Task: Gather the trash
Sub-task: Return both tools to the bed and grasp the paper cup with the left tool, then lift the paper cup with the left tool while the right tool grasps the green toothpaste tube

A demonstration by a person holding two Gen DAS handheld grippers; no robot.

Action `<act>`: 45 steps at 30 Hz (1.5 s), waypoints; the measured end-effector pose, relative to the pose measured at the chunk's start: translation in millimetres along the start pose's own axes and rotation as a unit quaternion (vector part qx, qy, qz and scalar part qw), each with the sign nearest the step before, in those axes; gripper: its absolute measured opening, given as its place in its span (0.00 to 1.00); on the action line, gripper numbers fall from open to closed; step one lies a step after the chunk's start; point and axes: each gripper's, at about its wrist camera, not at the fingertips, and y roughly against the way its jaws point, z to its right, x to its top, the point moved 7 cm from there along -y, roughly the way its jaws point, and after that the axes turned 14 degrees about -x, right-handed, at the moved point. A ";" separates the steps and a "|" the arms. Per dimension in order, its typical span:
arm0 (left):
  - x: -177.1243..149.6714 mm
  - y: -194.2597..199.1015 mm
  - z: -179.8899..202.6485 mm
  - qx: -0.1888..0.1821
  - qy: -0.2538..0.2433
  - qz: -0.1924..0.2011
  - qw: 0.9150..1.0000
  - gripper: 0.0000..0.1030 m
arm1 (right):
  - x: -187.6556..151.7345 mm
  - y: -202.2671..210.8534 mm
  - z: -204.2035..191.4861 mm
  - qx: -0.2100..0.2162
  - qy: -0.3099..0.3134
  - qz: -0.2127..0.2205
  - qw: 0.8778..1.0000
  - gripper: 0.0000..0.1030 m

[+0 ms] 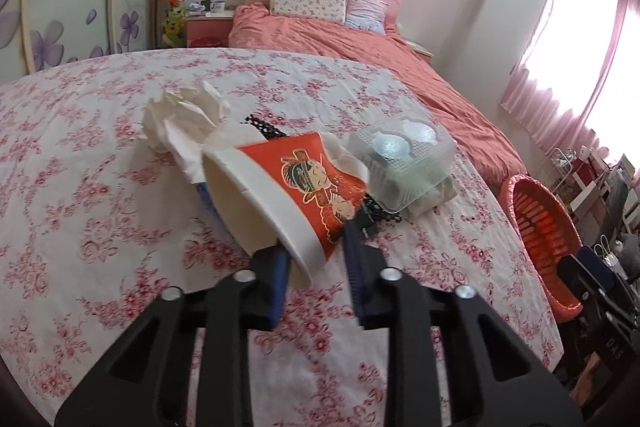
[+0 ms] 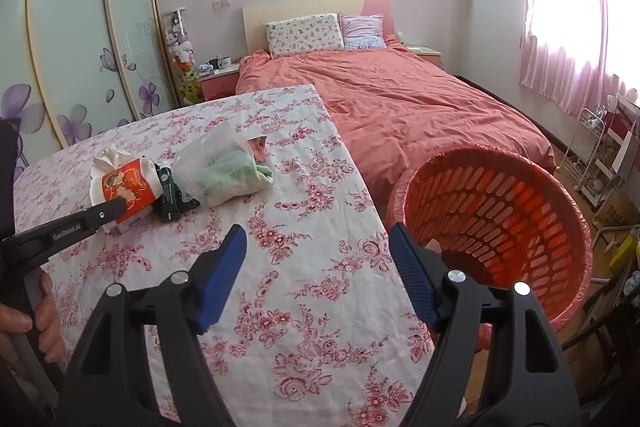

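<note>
Floral tablecloth point(image 1: 100, 147): L gripper point(image 1: 316, 259) pinching paper cup point(image 1: 280, 195).

cup point(image 1: 280, 187) on table point(image 1: 80, 147) | tissue point(image 1: 180, 119) behind cup | basket point(image 2: 500, 227) right of table

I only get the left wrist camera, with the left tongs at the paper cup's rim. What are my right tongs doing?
Observer: The right tongs are open with nothing between them. They are over the tablecloth, next to the basket.
Operator: What's the cloth under the clear container? It looks beige here.
Observer: From the right wrist view, most of it is a pale green cloth, bunched under the container.
Operator: Is any trash hidden behind that pile by the paper cup?
Observer: Yes, a small reddish wrapper lies flat just behind the container.
</note>
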 end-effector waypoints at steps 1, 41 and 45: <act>0.4 -0.1 1.1 -0.004 -0.001 0.000 1.000 0.15 | -0.5 -0.1 -0.4 0.000 0.001 0.000 1.000 0.70; 15.8 114.6 -88.8 0.073 0.006 0.094 0.993 0.02 | 12.2 -39.6 -185.8 0.107 0.071 -0.066 0.990 0.24; 15.8 116.6 -96.7 0.072 0.011 0.096 0.993 0.02 | 15.8 -51.4 -190.9 0.098 0.073 -0.072 0.990 0.24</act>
